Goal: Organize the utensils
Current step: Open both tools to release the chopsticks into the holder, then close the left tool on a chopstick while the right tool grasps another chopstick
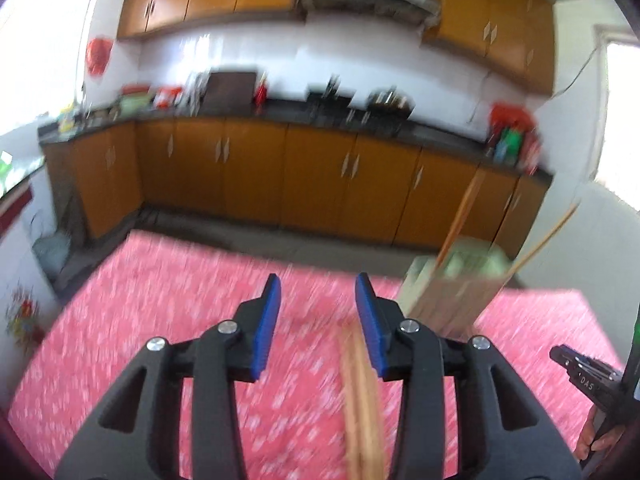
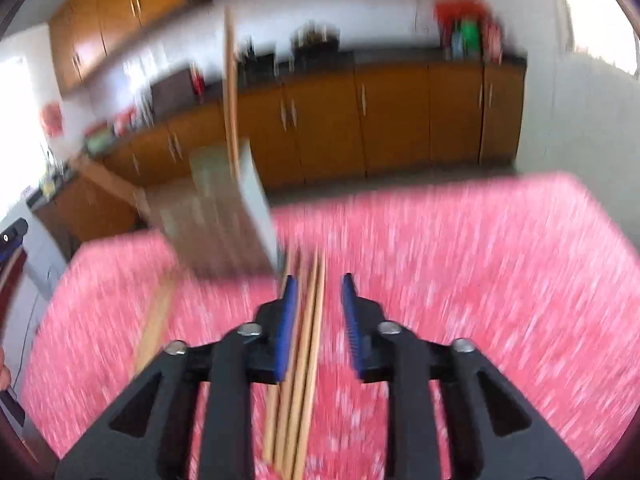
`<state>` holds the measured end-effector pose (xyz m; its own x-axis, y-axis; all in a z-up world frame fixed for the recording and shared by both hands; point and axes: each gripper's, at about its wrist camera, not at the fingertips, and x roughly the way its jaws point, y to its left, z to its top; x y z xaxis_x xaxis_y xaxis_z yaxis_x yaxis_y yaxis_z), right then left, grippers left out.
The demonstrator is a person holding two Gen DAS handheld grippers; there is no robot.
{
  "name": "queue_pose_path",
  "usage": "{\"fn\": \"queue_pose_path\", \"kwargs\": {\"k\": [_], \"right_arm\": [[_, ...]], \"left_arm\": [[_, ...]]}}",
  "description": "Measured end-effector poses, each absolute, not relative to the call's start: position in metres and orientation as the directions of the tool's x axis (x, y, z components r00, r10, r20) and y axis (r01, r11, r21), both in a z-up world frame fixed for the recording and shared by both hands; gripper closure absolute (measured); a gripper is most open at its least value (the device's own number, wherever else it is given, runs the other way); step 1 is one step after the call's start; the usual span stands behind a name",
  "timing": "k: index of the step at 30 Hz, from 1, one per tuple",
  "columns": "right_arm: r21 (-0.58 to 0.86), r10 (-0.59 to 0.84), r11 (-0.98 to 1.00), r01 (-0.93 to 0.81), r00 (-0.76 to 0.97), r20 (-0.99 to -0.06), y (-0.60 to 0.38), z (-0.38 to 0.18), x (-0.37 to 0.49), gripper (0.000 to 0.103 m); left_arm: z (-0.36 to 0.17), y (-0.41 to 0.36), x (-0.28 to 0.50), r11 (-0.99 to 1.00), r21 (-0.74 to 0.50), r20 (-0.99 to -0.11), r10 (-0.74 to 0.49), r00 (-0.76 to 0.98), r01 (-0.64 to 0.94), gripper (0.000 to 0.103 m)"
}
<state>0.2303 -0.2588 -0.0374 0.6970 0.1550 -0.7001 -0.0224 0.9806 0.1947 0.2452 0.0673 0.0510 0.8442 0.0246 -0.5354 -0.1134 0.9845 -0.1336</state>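
The only lettering legible in this motion-blurred kitchen scene is a short white marking, apparently "DAS", printed on the side of a black plastic two-finger gripper (image 1: 580,372) that enters the left wrist view at its lower right edge; whether more letters follow cannot be told. A row of red and green packages (image 1: 512,136) on the dark countertop and a round red ornament (image 1: 98,54) on the white tiled wall may carry print, but blur leaves it unreadable. The right wrist view offers no readable text at all.
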Motion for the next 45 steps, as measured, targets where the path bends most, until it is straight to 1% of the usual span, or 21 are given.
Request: {"fn": "queue_pose_path", "kwargs": {"k": [1, 5, 8, 11, 12, 13, 18, 20, 24, 27, 32, 36, 41, 45], "right_arm": [[0.191, 0.154, 0.981, -0.021, 0.679, -0.718, -0.255, -0.048, 0.230, 0.088], [0.185, 0.164, 0.982, -0.032, 0.628, -0.761, -0.244, -0.079, 0.225, 0.088], [0.174, 0.162, 0.984, -0.041, 0.612, -0.774, -0.238, -0.085, 0.230, 0.088], [0.147, 0.143, 0.988, -0.044, 0.619, -0.773, -0.237, -0.092, 0.227, 0.089], [0.139, 0.134, 0.990, -0.040, 0.613, -0.779, -0.238, -0.093, 0.229, 0.093], [0.142, 0.133, 0.989, -0.034, 0.611, -0.781, -0.240, -0.093, 0.230, 0.095], [0.137, 0.063, 0.988, 0.068, 0.631, -0.773, -0.260, -0.095, 0.233, 0.095], [0.146, 0.067, 0.987, 0.074, 0.632, -0.772, -0.264, -0.095, 0.233, 0.095], [0.115, 0.049, 0.992, 0.062, 0.638, -0.768, -0.261, -0.094, 0.230, 0.095], [0.110, 0.048, 0.992, 0.058, 0.641, -0.766, -0.260, -0.094, 0.228, 0.095], [0.108, 0.051, 0.993, 0.051, 0.641, -0.766, -0.261, -0.094, 0.227, 0.095], [0.104, 0.049, 0.993, 0.048, 0.643, -0.764, -0.259, -0.093, 0.223, 0.095], [0.083, 0.043, 0.996, 0.032, 0.649, -0.760, -0.259, -0.094, 0.220, 0.095], [0.066, 0.002, 0.995, 0.073, 0.657, -0.754, -0.268, -0.094, 0.225, 0.095]], "left_arm": [[0.033, 0.071, 0.244, 0.983, -0.137, -0.576, 0.022, 0.817, -0.123, 0.064], [-0.015, 0.077, 0.239, 0.976, -0.165, -0.673, -0.006, 0.740, -0.143, 0.066], [-0.034, 0.071, 0.235, 0.979, -0.161, -0.701, -0.023, 0.713, -0.126, 0.067], [-0.042, 0.060, 0.235, 0.983, -0.157, -0.712, -0.047, 0.701, -0.093, 0.067], [-0.044, 0.058, 0.235, 0.984, -0.157, -0.714, -0.055, 0.698, -0.083, 0.069], [-0.046, 0.052, 0.234, 0.985, -0.158, -0.717, -0.064, 0.694, -0.073, 0.070], [-0.058, 0.040, 0.240, 0.983, -0.178, -0.736, -0.112, 0.667, -0.031, 0.077], [-0.064, 0.035, 0.242, 0.982, -0.187, -0.744, -0.129, 0.656, -0.018, 0.080], [-0.073, 0.026, 0.244, 0.984, -0.176, -0.757, -0.137, 0.639, 0.002, 0.084], [-0.079, 0.021, 0.245, 0.986, -0.168, -0.768, -0.138, 0.625, 0.011, 0.085], [-0.090, 0.013, 0.247, 0.993, -0.118, -0.791, -0.105, 0.603, 0.018, 0.089], [-0.093, 0.010, 0.246, 0.997, -0.072, -0.787, -0.065, 0.614, 0.014, 0.094], [-0.094, 0.023, 0.260, 0.999, -0.038, -0.786, -0.017, 0.617, -0.021, 0.095], [-0.094, 0.050, 0.274, 0.996, -0.052, -0.788, 0.004, 0.615, -0.072, 0.094]]}}
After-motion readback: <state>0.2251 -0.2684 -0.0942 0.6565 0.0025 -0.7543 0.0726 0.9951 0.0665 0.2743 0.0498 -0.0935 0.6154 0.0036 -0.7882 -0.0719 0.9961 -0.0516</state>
